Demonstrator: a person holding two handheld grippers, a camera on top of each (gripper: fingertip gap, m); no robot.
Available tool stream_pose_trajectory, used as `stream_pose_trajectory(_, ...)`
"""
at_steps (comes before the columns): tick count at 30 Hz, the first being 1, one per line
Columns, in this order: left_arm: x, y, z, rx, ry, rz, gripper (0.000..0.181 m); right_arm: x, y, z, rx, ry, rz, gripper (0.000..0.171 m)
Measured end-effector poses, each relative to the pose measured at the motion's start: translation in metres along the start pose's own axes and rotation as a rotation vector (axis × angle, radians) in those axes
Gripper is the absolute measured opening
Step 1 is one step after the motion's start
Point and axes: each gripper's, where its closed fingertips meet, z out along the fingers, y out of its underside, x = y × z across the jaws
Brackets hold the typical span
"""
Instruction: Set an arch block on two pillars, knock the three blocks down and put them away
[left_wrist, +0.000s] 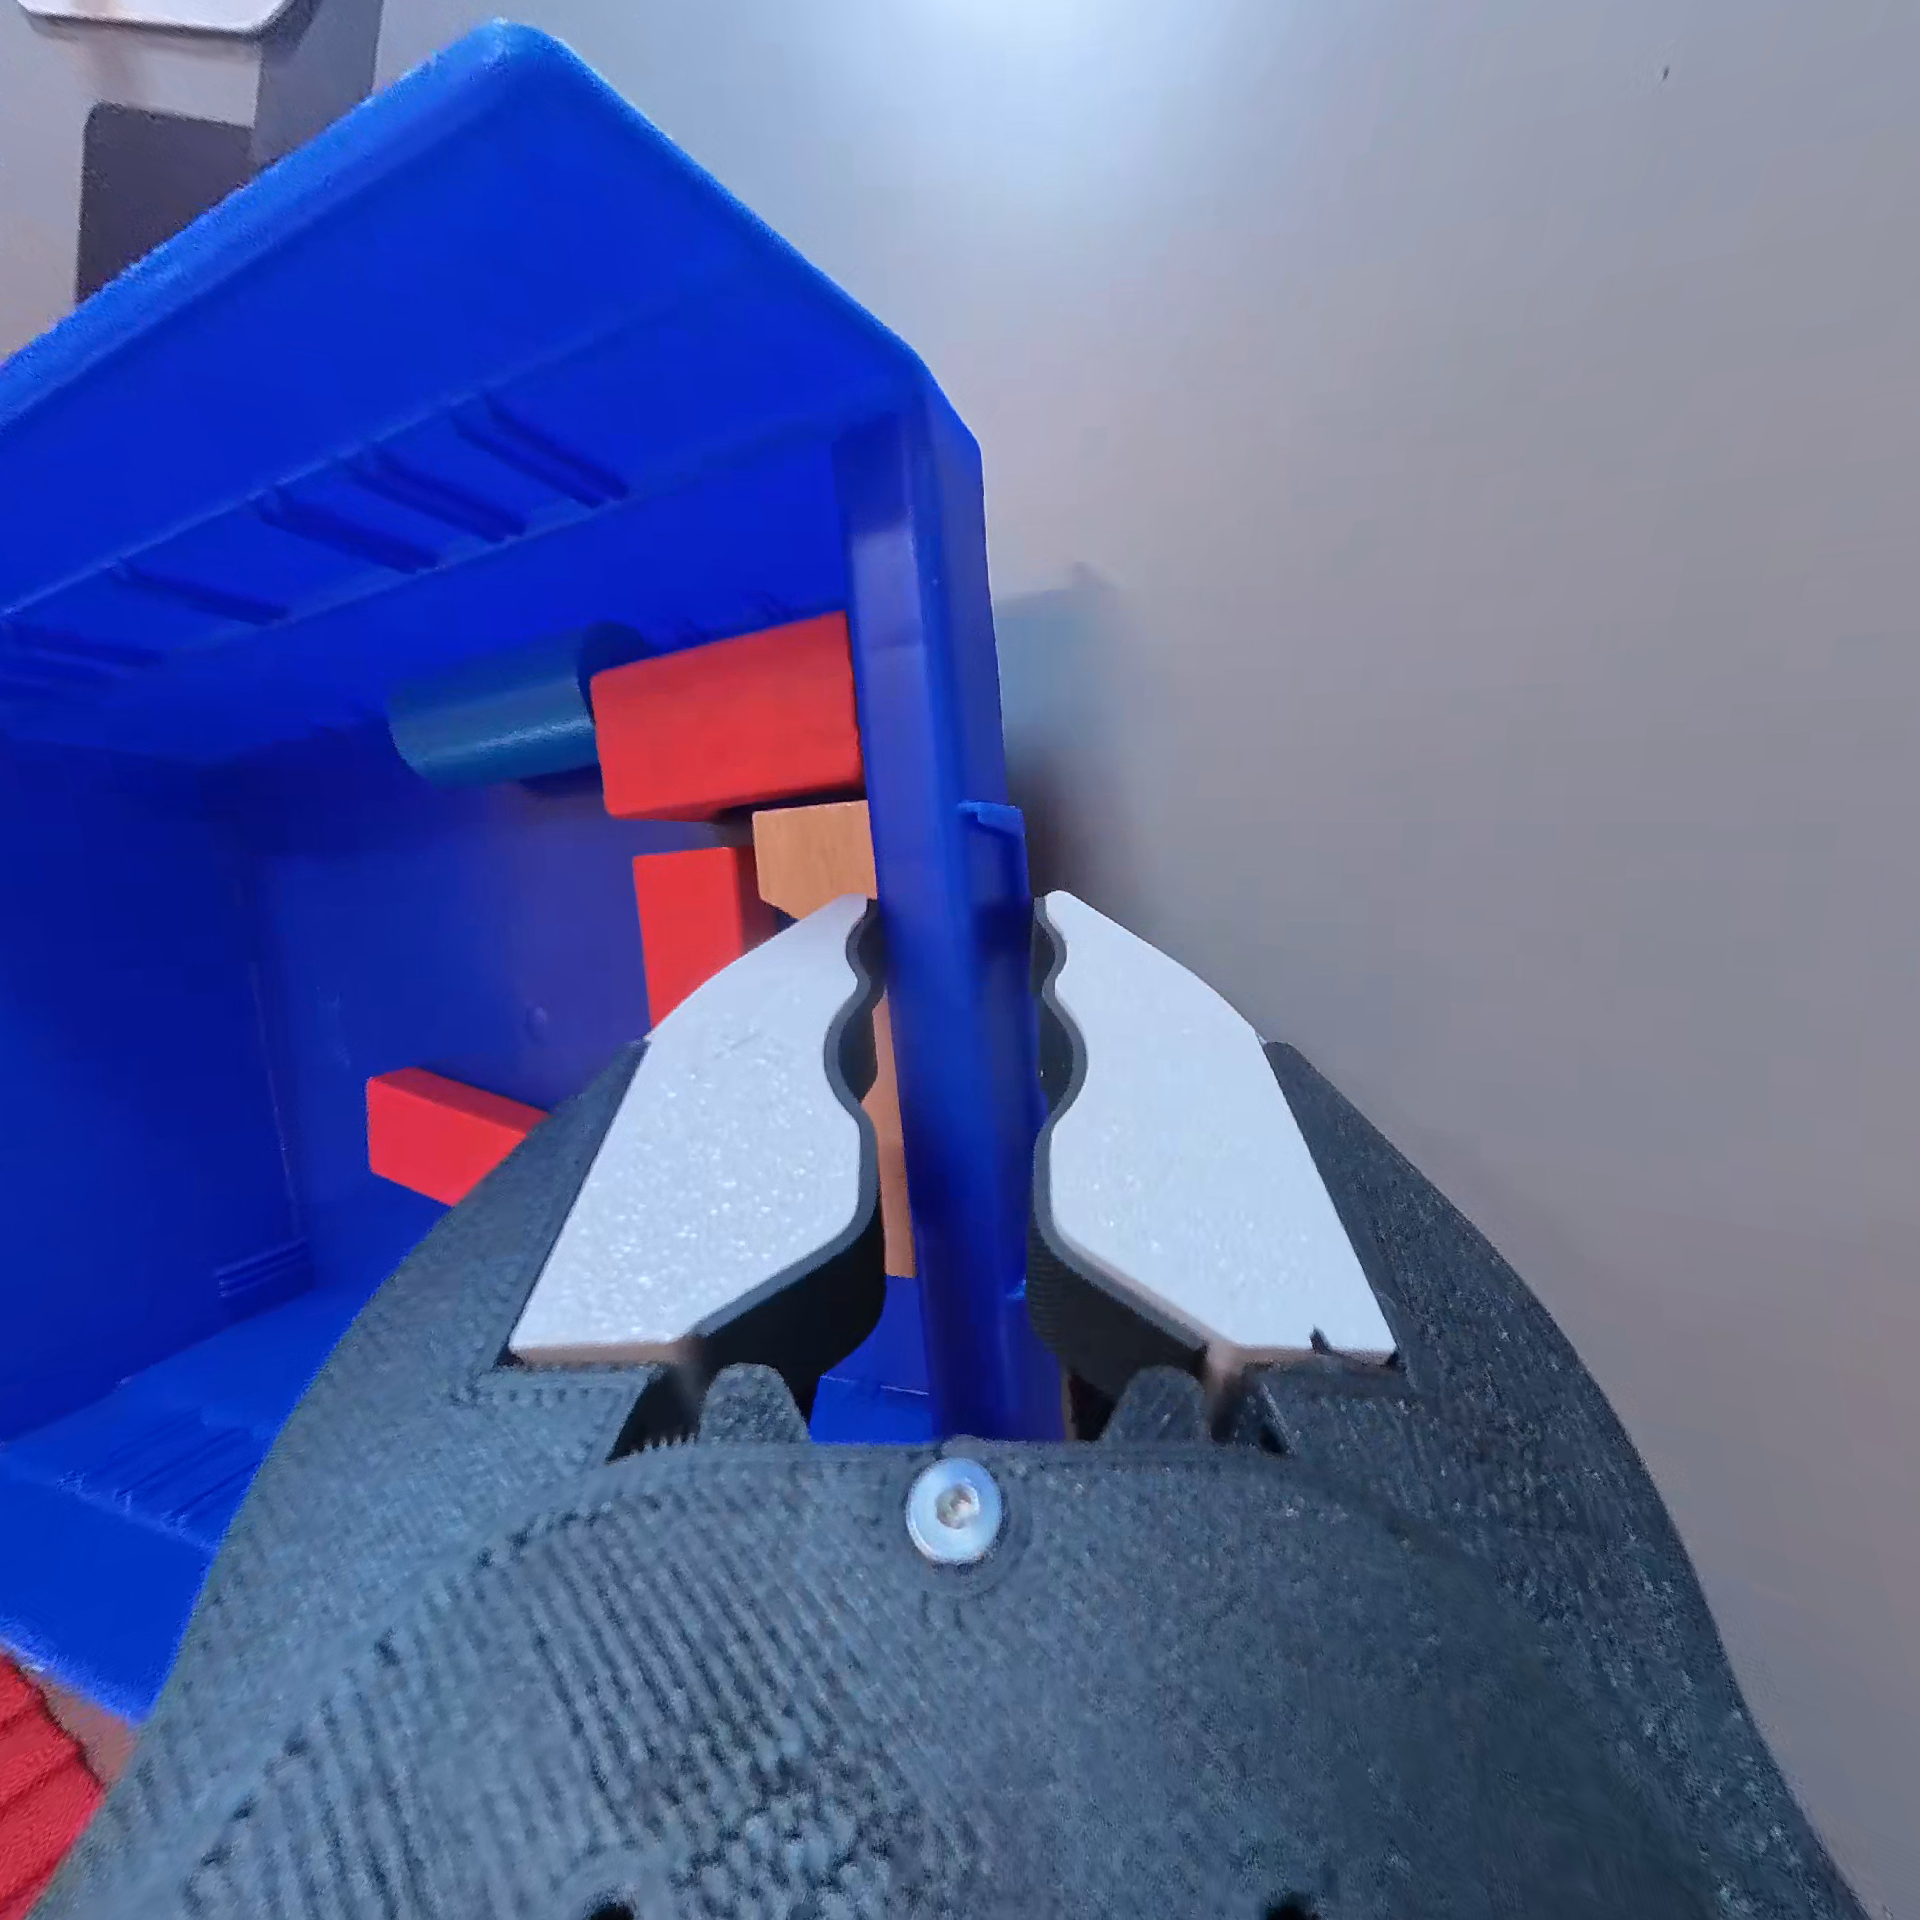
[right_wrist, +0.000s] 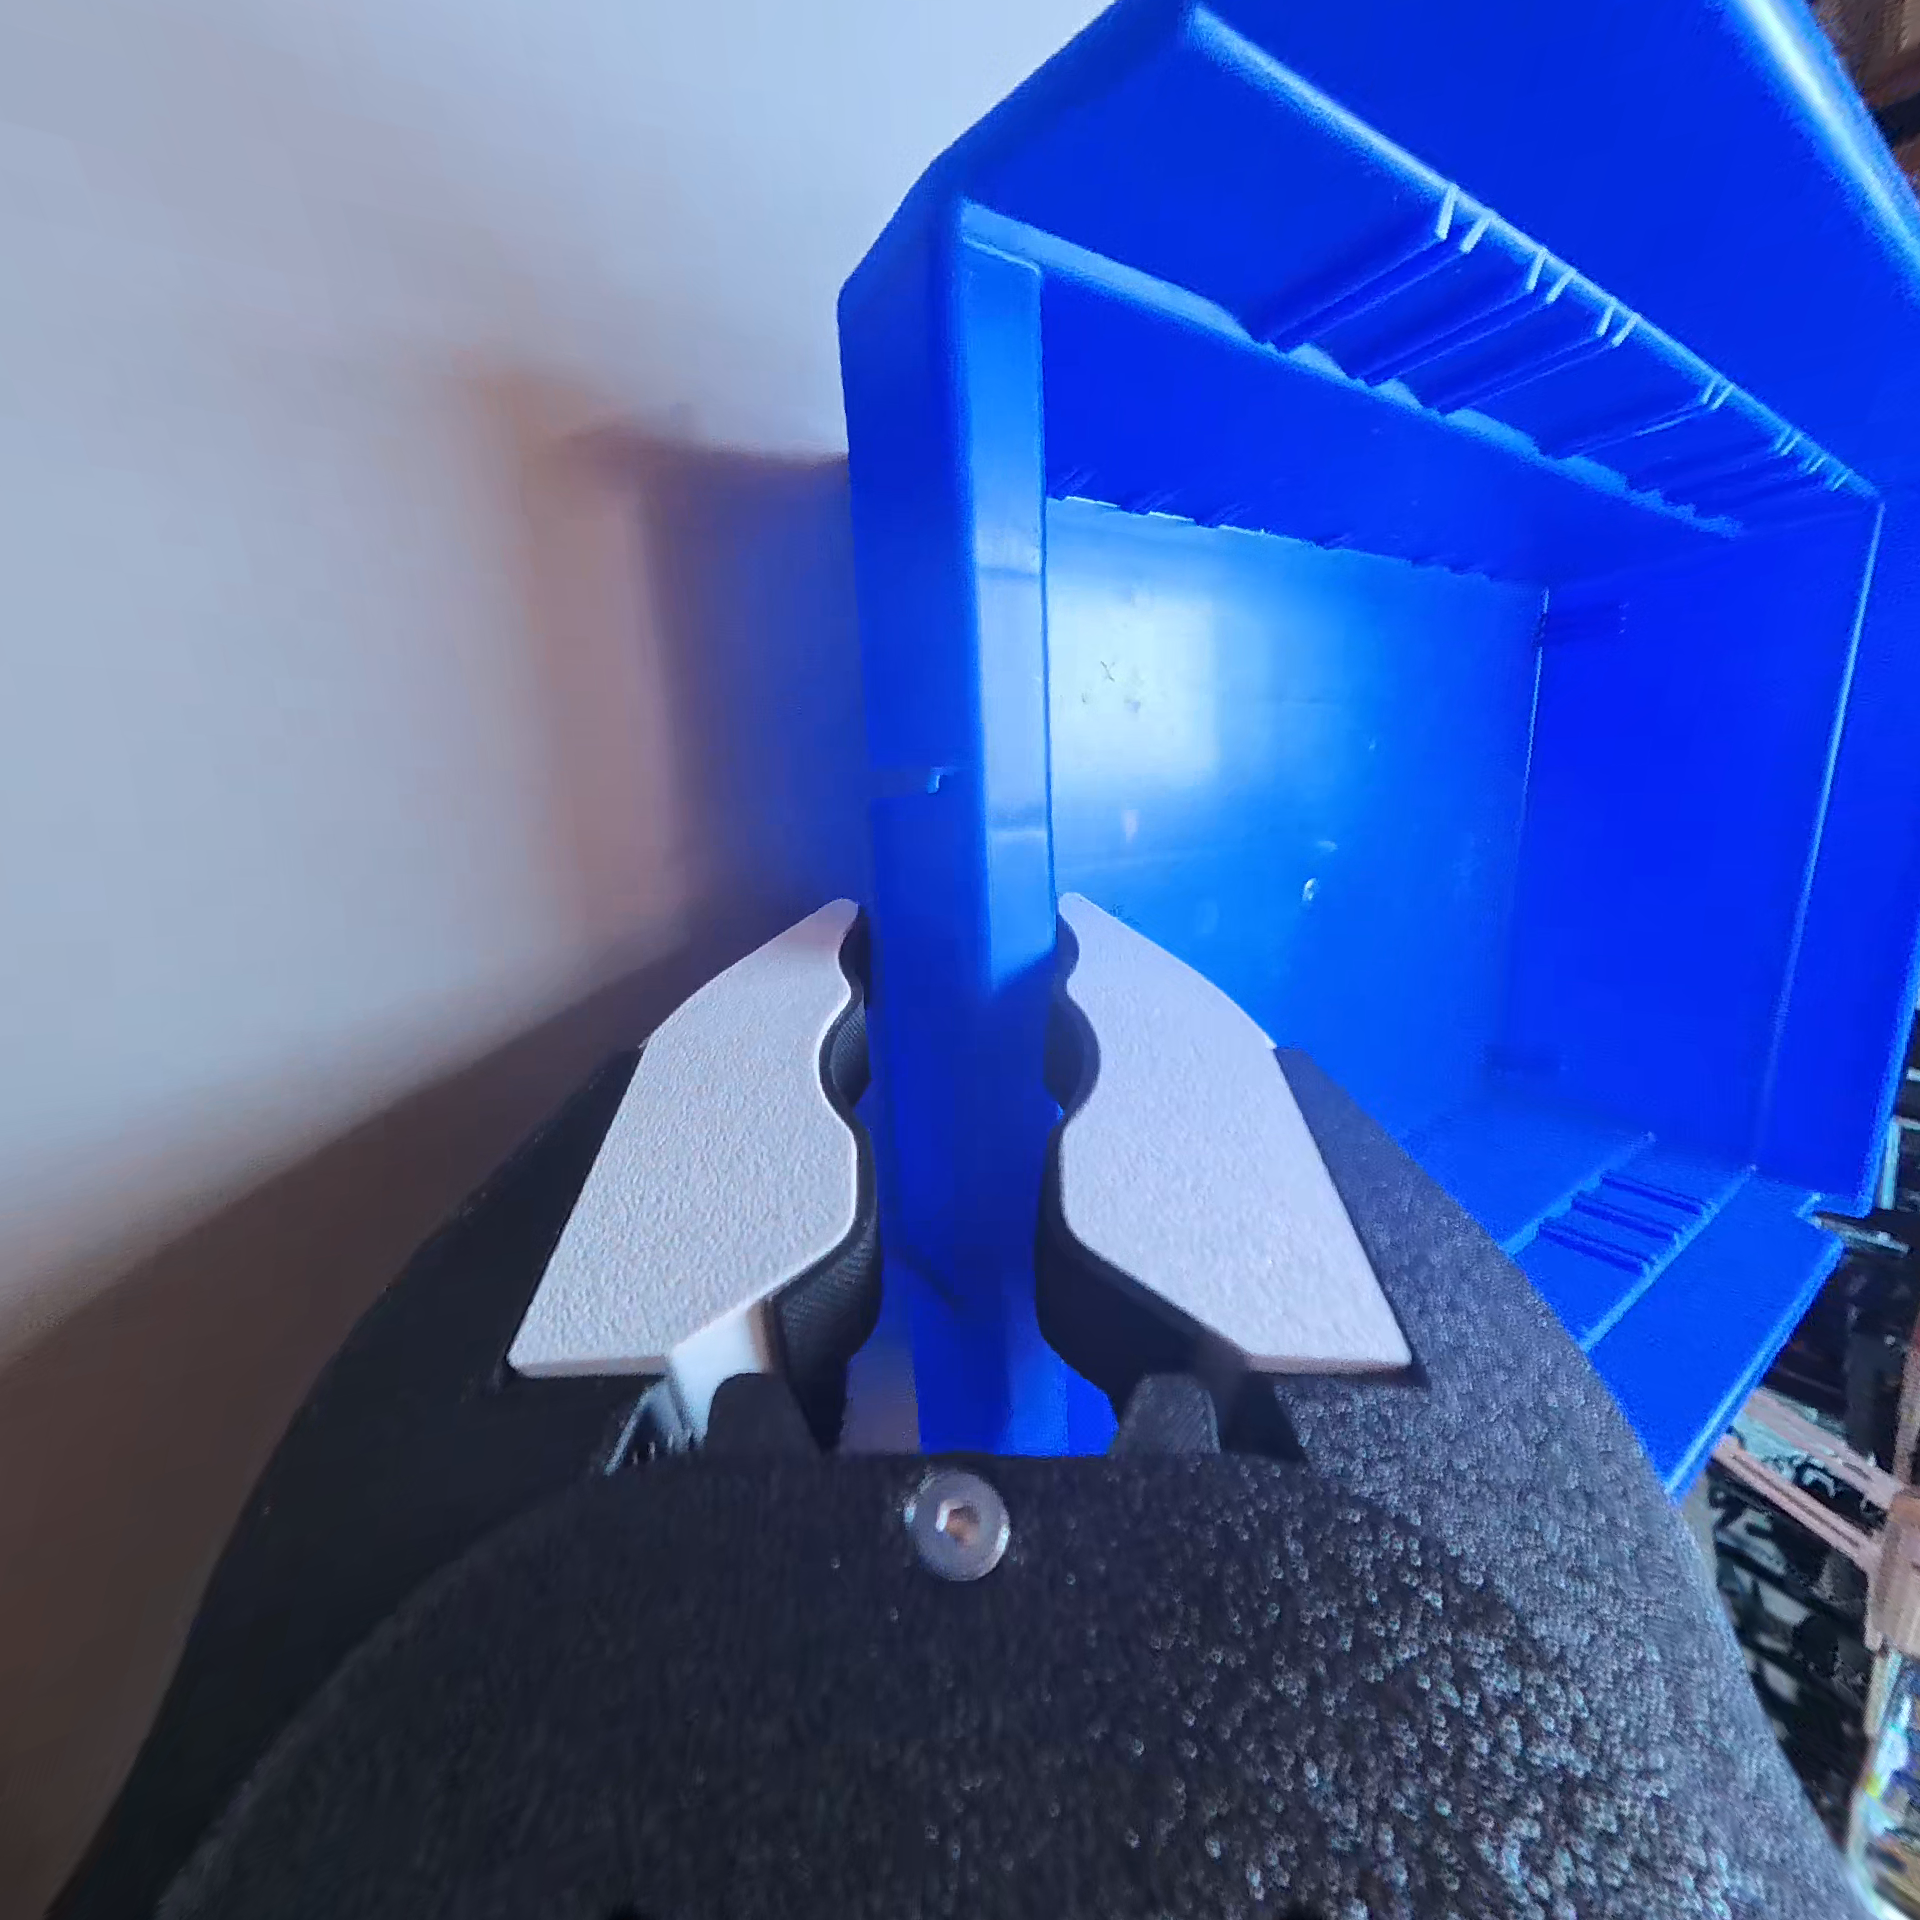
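Blue plastic bin (left_wrist: 436, 499) was pinched at its side walls by both grippers: left gripper (left_wrist: 951, 914) fingers clamped one wall, right gripper (right_wrist: 961, 914) fingers clamped a wall (right_wrist: 956, 623) too. Inside, against the left-gripped wall: red blocks (left_wrist: 727, 727), a blue cylinder (left_wrist: 488, 727), a natural-wood block (left_wrist: 810, 852). Pale grey desk (left_wrist: 1455, 520) lay beyond. Arch shape not discernible.
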Motion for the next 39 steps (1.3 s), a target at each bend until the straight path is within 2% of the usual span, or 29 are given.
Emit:
stream_pose_trajectory(3, -0.004, 0.006, -0.001, 0.022, 0.000, 0.041, 0.028, 0.000, -0.005, -0.005, 0.023, 0.021, 0.068, 0.038)
stream_pose_trajectory(6, -0.006, 0.010, -0.004, 0.032, -0.022, 0.072, 0.030, -0.002, -0.031, -0.029, 0.147, 0.034, 0.130, 0.045)
stream_pose_trajectory(7, -0.010, 0.011, -0.005, 0.031, -0.055, 0.050, 0.037, 0.000, -0.042, -0.041, 0.196, 0.047, 0.153, 0.047)
stream_pose_trajectory(9, -0.018, 0.009, -0.009, 0.052, -0.110, -0.037, 0.052, 0.000, -0.068, -0.067, 0.326, 0.056, 0.213, 0.048)
stream_pose_trajectory(11, -0.022, 0.006, -0.018, 0.099, -0.146, -0.104, 0.054, -0.005, -0.097, -0.094, 0.502, 0.012, 0.307, 0.048)
stream_pose_trajectory(14, -0.024, 0.004, -0.033, 0.163, -0.174, -0.173, 0.052, -0.015, -0.127, -0.122, 0.743, -0.115, 0.490, 0.048)
stream_pose_trajectory(16, -0.020, 0.006, -0.036, 0.179, -0.169, -0.218, 0.047, -0.019, -0.132, -0.127, 0.823, -0.172, 0.580, 0.048)
stream_pose_trajectory(19, -0.015, 0.025, -0.027, 0.080, -0.169, -0.236, 0.042, -0.022, -0.128, -0.117, 0.877, -0.173, 0.610, 0.043)
stream_pose_trajectory(22, -0.007, 0.024, -0.018, 0.069, -0.123, -0.235, 0.025, -0.027, -0.123, -0.100, 0.871, -0.176, 0.595, 0.039)
stream_pose_trajectory(27, -0.011, 0.022, -0.016, 0.093, -0.145, -0.219, 0.025, -0.041, -0.124, -0.087, 0.842, -0.231, 0.575, 0.033)
stream_pose_trajectory(29, -0.016, 0.021, -0.017, 0.112, -0.180, -0.218, 0.030, -0.043, -0.125, -0.089, 0.845, -0.235, 0.563, 0.033)
stream_pose_trajectory(31, -0.020, 0.006, -0.028, 0.240, -0.165, -0.275, 0.037, -0.042, -0.126, -0.093, 0.859, -0.229, 0.559, 0.033)
stream_pose_trajectory(33, -0.037, -0.007, -0.051, 0.379, -0.185, -0.411, 0.036, -0.040, -0.127, -0.097, 0.879, -0.234, 0.573, 0.033)
stream_pose_trajectory(35, -0.061, -0.008, -0.071, 0.438, -0.260, -0.513, 0.033, -0.038, -0.129, -0.099, 0.895, -0.256, 0.594, 0.033)
stream_pose_trajectory(37, -0.085, -0.006, -0.084, 0.418, -0.336, -0.545, 0.030, -0.038, -0.131, -0.099, 0.906, -0.274, 0.605, 0.033)
stream_pose_trajectory(39, -0.099, -0.007, -0.083, 0.310, -0.336, -0.502, 0.029, -0.040, -0.132, -0.100, 0.911, -0.278, 0.598, 0.033)
